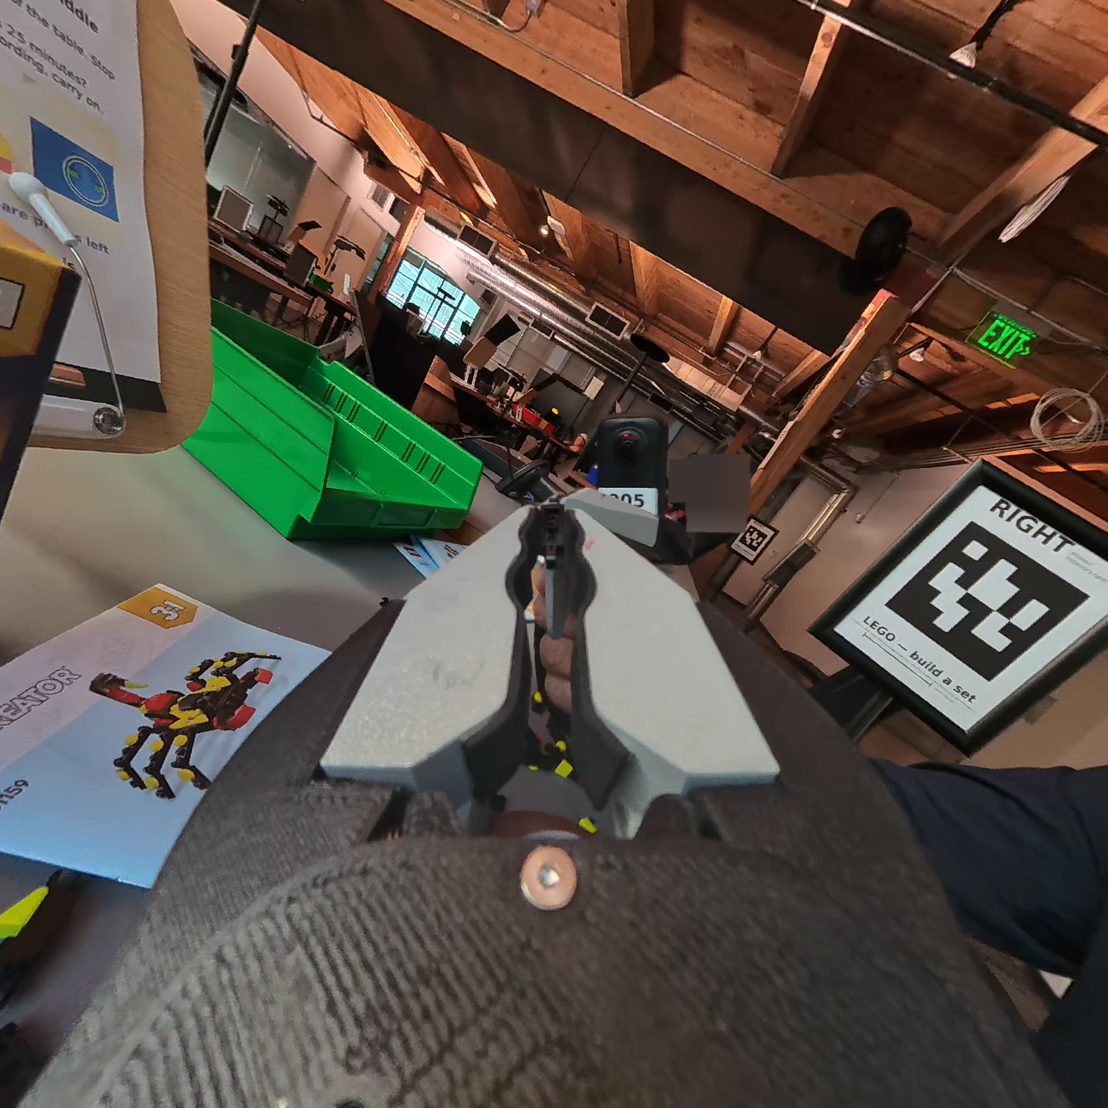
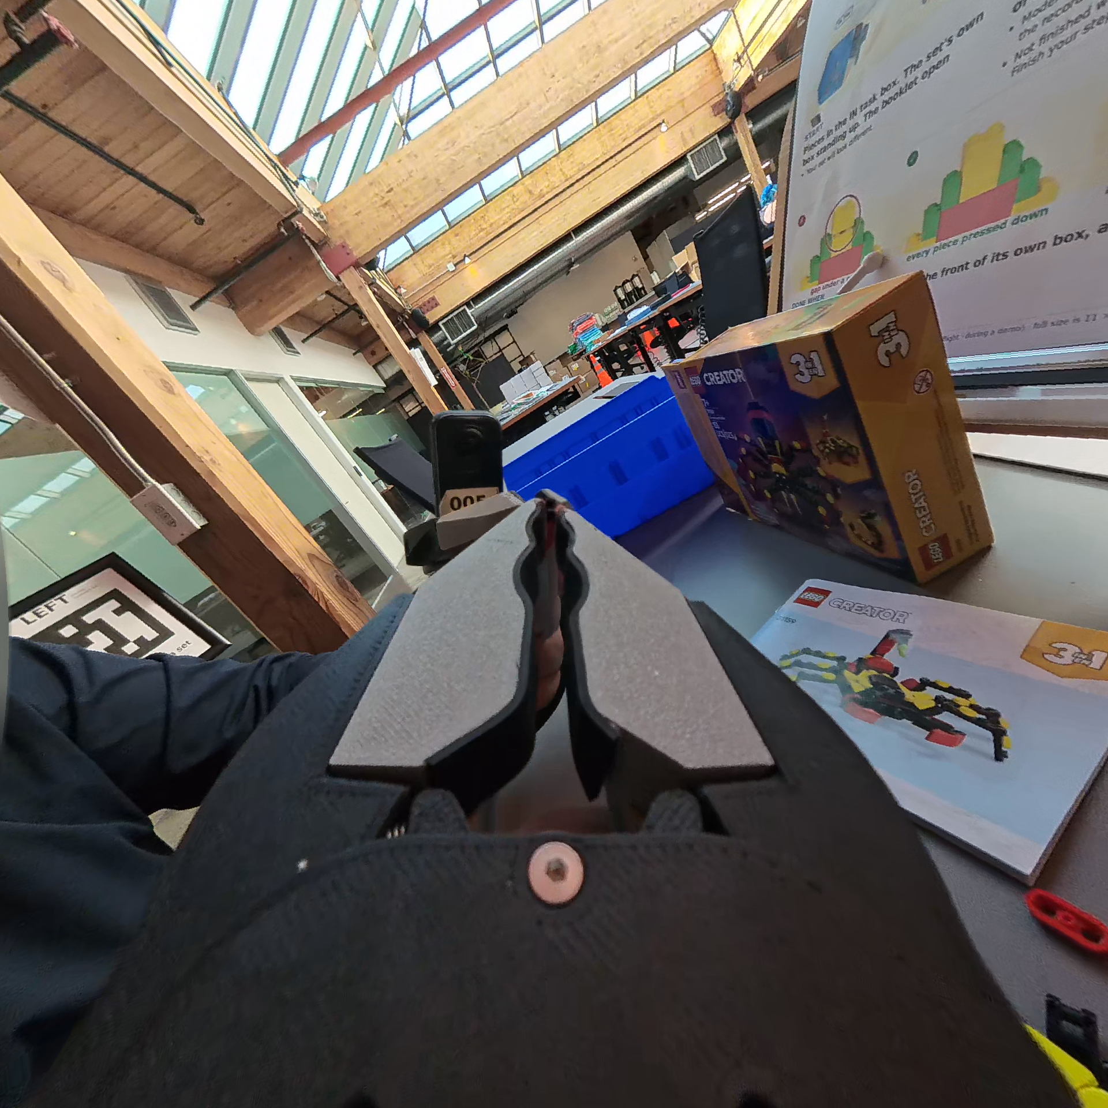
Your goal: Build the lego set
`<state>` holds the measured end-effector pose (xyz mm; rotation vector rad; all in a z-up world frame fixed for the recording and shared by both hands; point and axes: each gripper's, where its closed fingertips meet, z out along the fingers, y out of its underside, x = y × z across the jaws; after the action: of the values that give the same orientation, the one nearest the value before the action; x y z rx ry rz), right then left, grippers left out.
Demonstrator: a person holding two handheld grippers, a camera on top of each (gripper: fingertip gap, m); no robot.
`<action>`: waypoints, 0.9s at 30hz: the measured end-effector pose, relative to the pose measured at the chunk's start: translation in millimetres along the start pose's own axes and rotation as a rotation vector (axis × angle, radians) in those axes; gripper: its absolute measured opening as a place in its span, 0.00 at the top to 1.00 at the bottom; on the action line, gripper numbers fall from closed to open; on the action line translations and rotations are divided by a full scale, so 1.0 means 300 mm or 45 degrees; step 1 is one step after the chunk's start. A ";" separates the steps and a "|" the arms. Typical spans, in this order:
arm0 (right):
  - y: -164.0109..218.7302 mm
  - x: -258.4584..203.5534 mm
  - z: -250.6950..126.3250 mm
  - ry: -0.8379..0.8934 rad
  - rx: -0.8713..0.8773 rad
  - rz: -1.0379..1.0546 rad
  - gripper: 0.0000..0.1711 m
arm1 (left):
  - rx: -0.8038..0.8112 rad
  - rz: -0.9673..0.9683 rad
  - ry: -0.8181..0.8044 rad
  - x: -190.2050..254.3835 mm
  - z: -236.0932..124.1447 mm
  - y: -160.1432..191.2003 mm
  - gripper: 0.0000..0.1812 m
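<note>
While both grippers are raised off the grey table (image 2: 1019, 575) and tilted up toward the timber ceiling, each pinches something small at its tips. The left gripper (image 1: 551, 521) has its fingers drawn nearly together on a small black lego piece (image 1: 550, 530), with a thin grey part (image 1: 554, 593) hanging in the gap just behind it. The right gripper (image 2: 551, 509) has its fingers pressed close on a thin red-and-dark lego piece (image 2: 548, 527); its exact shape is too hidden to tell. Each gripper's tips meet the other gripper head-on.

Taking the instruction booklet (image 2: 959, 719) as landmark: it lies flat on the table, cover up, showing a black, yellow and red scorpion model. Just beyond it stands the yellow and purple lego box (image 2: 839, 443), upright. Past the box, farther from the booklet, sits a blue bin (image 2: 611, 455). A loose red lego link (image 2: 1067, 920) lies on the table just off the booklet's near corner. In the left wrist view the same booklet (image 1: 120, 719) lies beside the gripper, and well beyond it rests a green bin (image 1: 324, 443), next to a wooden stand holding a printed sheet (image 1: 90, 180).
</note>
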<state>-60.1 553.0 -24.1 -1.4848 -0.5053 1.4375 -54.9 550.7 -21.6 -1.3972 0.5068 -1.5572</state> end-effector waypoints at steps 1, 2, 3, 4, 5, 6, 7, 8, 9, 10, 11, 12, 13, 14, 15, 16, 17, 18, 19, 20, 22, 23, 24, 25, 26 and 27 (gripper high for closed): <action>-0.001 0.000 0.002 0.001 0.007 0.001 1.00 | 0.009 0.006 -0.005 -0.002 0.000 -0.002 0.98; -0.001 0.000 0.003 -0.002 0.012 0.005 1.00 | 0.011 0.012 -0.005 -0.002 0.000 -0.003 0.98; 0.000 0.000 0.002 0.000 0.010 0.003 1.00 | 0.012 0.013 -0.009 -0.003 0.000 -0.002 0.98; -0.001 -0.001 0.002 0.004 0.013 -0.004 1.00 | 0.022 0.001 -0.003 0.000 0.001 -0.002 0.98; -0.003 -0.004 0.001 0.004 0.018 -0.007 1.00 | 0.033 -0.019 0.012 0.003 0.002 -0.002 0.98; -0.005 -0.006 0.000 0.000 0.022 -0.007 1.00 | 0.035 -0.036 0.034 0.006 0.004 -0.003 0.97; -0.004 -0.008 0.000 -0.006 0.017 -0.011 1.00 | 0.019 -0.052 0.047 0.005 0.004 -0.001 0.97; -0.005 -0.014 0.000 -0.025 0.015 -0.019 1.00 | 0.013 -0.026 0.052 0.007 0.002 -0.001 0.97; -0.010 -0.023 -0.001 -0.054 0.023 -0.006 1.00 | 0.004 0.014 0.069 0.019 0.003 0.000 0.97; -0.013 -0.026 -0.001 -0.069 0.035 0.018 1.00 | -0.003 0.048 0.065 0.023 0.002 -0.003 0.97; -0.017 -0.028 0.000 -0.079 0.055 0.034 1.00 | 0.002 0.066 0.062 0.026 0.002 -0.006 0.97; -0.019 -0.031 0.002 -0.089 0.071 0.044 1.00 | 0.006 0.056 0.072 0.029 0.003 -0.008 0.97; -0.018 -0.032 0.004 -0.092 0.076 0.050 1.00 | 0.008 0.044 0.075 0.030 0.002 -0.009 0.97; -0.017 -0.032 0.004 -0.095 0.073 0.052 1.00 | 0.006 0.044 0.077 0.031 0.001 -0.007 0.97; -0.016 -0.033 0.003 -0.099 0.067 0.052 1.00 | -0.001 0.049 0.079 0.032 0.001 -0.006 0.97; -0.016 -0.033 0.002 -0.101 0.064 0.051 1.00 | -0.009 0.054 0.075 0.033 0.002 -0.004 0.97; -0.017 -0.033 0.001 -0.106 0.065 0.055 1.00 | -0.015 0.060 0.072 0.033 0.003 -0.003 0.97; -0.018 -0.033 0.001 -0.112 0.069 0.065 1.00 | -0.018 0.060 0.073 0.034 0.003 -0.003 0.97; -0.018 -0.034 0.002 -0.119 0.073 0.079 0.99 | -0.020 0.056 0.072 0.033 0.003 -0.003 0.97; -0.018 -0.033 0.003 -0.126 0.077 0.091 0.99 | -0.022 0.049 0.071 0.031 0.003 -0.004 0.97; -0.016 -0.029 0.004 -0.129 0.081 0.105 1.00 | -0.029 0.032 0.076 0.029 0.002 -0.003 0.97; -0.016 -0.028 0.004 -0.132 0.082 0.107 1.00 | -0.032 0.025 0.080 0.029 0.002 -0.002 0.97; -0.016 -0.029 0.004 -0.137 0.083 0.107 1.00 | -0.033 0.020 0.085 0.029 0.002 -0.002 0.97; -0.016 -0.030 0.004 -0.141 0.083 0.106 1.00 | -0.034 0.015 0.088 0.030 0.003 -0.001 0.97; -0.015 -0.032 0.002 -0.146 0.082 0.097 1.00 | -0.034 0.010 0.094 0.033 0.003 -0.001 0.97; -0.015 -0.035 0.000 -0.149 0.077 0.078 1.00 | -0.035 0.009 0.105 0.038 0.003 0.001 0.97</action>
<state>-61.0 546.4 -15.0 -1.3846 -0.4871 1.5814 -52.7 541.4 -15.5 -1.3547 0.5847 -1.6126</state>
